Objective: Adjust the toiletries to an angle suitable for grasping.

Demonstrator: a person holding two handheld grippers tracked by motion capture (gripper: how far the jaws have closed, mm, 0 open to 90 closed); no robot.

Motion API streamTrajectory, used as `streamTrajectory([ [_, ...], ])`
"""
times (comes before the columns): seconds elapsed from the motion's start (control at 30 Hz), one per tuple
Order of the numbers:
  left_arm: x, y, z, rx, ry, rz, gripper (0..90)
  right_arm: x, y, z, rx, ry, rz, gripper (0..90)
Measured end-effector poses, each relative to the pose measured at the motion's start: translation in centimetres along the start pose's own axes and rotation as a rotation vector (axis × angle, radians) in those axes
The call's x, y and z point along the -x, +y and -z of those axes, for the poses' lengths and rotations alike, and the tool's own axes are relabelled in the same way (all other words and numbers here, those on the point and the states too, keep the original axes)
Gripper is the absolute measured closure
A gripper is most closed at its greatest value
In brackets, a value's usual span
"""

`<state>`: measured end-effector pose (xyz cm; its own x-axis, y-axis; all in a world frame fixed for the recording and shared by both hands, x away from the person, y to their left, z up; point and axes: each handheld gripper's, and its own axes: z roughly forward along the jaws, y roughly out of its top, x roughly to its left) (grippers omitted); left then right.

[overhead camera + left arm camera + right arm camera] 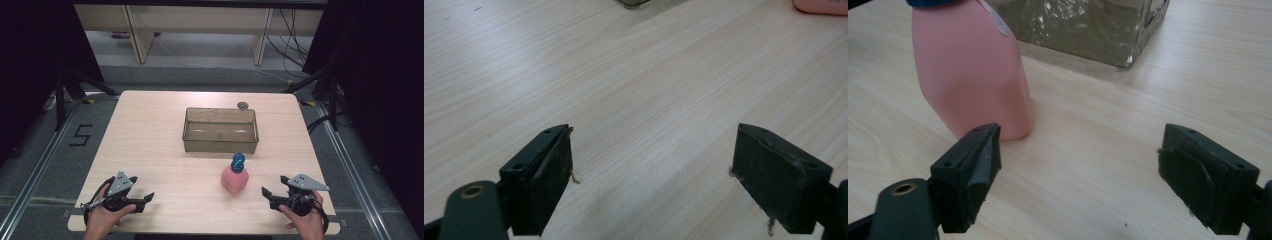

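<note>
A pink bottle (235, 180) with a blue cap (237, 162) is seen standing upright on the table (150, 150), just in front of a clear rectangular bin (220, 130) set near the middle. The left claw (145, 199) is held released near the table's front left edge, nothing between its jaws. The right claw (266, 194) is likewise spread wide and unloaded, near the bottle's right side but apart from it. A small round grey object (243, 105) is seen behind the bin.
</note>
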<state>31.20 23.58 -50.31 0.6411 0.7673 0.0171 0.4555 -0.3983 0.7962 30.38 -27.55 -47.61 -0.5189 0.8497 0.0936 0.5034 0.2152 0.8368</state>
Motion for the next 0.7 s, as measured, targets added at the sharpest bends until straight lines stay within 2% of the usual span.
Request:
streamTrajectory([
  [0.1,0.1,0.0,0.0,0.011,-0.002,0.006,16.2,-0.1,0.1,0.0,0.019,0.009,-0.012,18.3],
  [0.13,0.1,0.0,0.0,0.011,-0.002,0.006,16.2,-0.3,0.1,0.1,0.019,0.02,-0.051,18.2],
  [0.17,0.1,0.1,0.0,0.004,0.004,0.006,16.2,-0.3,0.1,0.1,0.019,0.02,-0.051,18.2],
  [0.2,0.1,0.1,0.0,0.015,-0.004,0.008,16.2,-0.2,0.2,0.0,0.041,0.016,0.002,17.5],
  [0.23,0.1,0.1,0.0,0.015,-0.004,0.008,16.2,-0.1,0.2,-0.1,0.041,0.024,0.015,17.5],
  [0.3,0.2,0.1,-0.1,0.033,-0.009,0.016,16.1,-0.4,0.2,-0.2,0.051,0.041,0.004,17.5],
  [0.33,0.3,0.1,-0.1,0.04,-0.012,0.024,16.1,-0.4,0.3,0.0,0.056,0.019,0.028,17.4],
  [0.4,0.2,0.1,0.0,0.034,-0.009,0.012,15.8,-0.7,0.5,-0.1,0.081,0.037,0.041,16.4],
  [0.47,0.2,0.1,0.0,0.041,-0.004,0.018,15.8,-0.7,0.6,-0.1,0.085,0.039,0.042,15.9],
  [0.5,0.2,0.1,0.0,0.042,-0.006,0.017,15.8,-1.0,0.6,-0.1,0.091,0.053,0.015,15.5],
  [0.57,0.2,0.2,0.0,0.042,-0.004,0.013,15.6,-0.9,0.8,0.0,0.111,0.049,0.047,15.6],
  [0.7,0.2,0.2,0.1,0.04,-0.002,0.013,15.3,-1.0,1.0,0.0,0.136,0.055,0.059,15.6],
])
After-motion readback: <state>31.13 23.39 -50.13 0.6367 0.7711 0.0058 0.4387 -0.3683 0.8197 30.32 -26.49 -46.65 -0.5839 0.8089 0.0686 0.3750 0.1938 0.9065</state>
